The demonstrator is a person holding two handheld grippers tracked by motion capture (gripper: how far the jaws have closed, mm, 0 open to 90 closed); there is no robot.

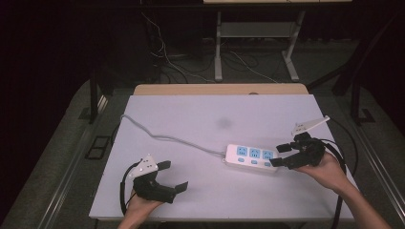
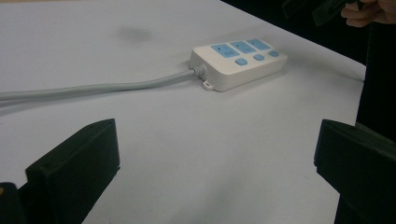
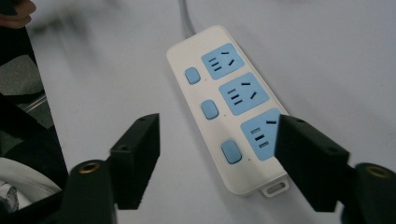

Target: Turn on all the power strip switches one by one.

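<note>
One power strip (image 3: 227,111) — three sockets, three switches — both grippers' fingers apart.

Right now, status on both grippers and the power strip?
Left gripper open, parked near table's front edge. Right gripper open, straddling cord-free end of power strip, no grip. Strip flat, grey cord trailing left. Nothing in the way.
</note>
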